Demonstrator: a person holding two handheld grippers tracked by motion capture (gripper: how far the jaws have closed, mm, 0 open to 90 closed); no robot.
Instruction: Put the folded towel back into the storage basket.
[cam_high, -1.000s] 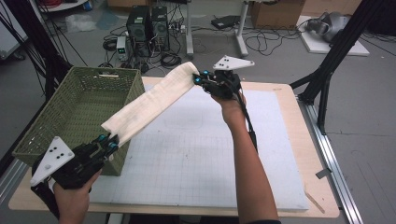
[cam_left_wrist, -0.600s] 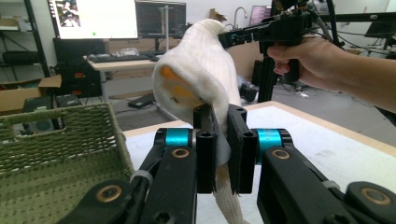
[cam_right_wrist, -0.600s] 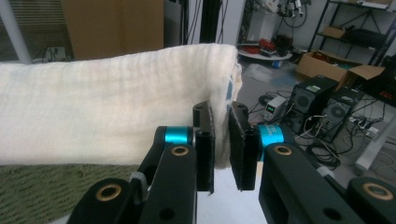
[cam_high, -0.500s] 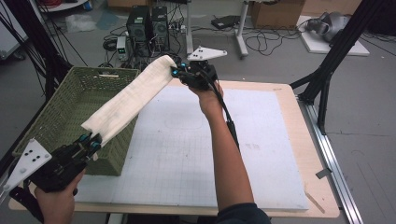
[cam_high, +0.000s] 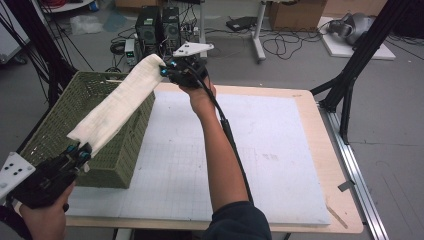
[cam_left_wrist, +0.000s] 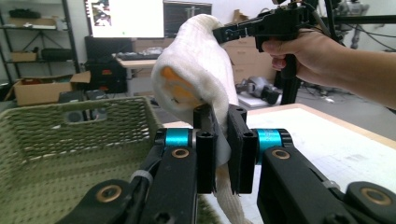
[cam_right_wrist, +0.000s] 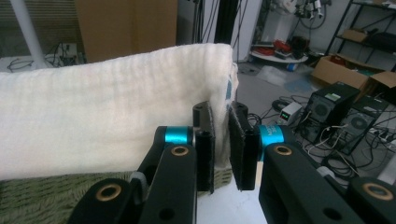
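A folded cream towel (cam_high: 117, 105) hangs stretched in the air between my two grippers, slanting over the right wall of the green woven basket (cam_high: 60, 125). My left gripper (cam_high: 79, 151) is shut on its near end at the front left, beside the basket's front corner. My right gripper (cam_high: 167, 70) is shut on the far end, above the basket's far right corner. In the left gripper view the towel (cam_left_wrist: 198, 79) rises from my jaws toward the other gripper (cam_left_wrist: 224, 31). The towel (cam_right_wrist: 102, 121) runs off to the left from my right gripper (cam_right_wrist: 222, 140) in the right gripper view.
A white gridded mat (cam_high: 240, 150) covers the wooden table (cam_high: 345, 200) to the right of the basket. Behind the table on the floor stand computer towers (cam_high: 157, 25), cables and a black frame leg (cam_high: 350, 85).
Both hands have carried the stretched towel to the left, from over the mat to over the basket's right side. The right hand moved farther than the left.
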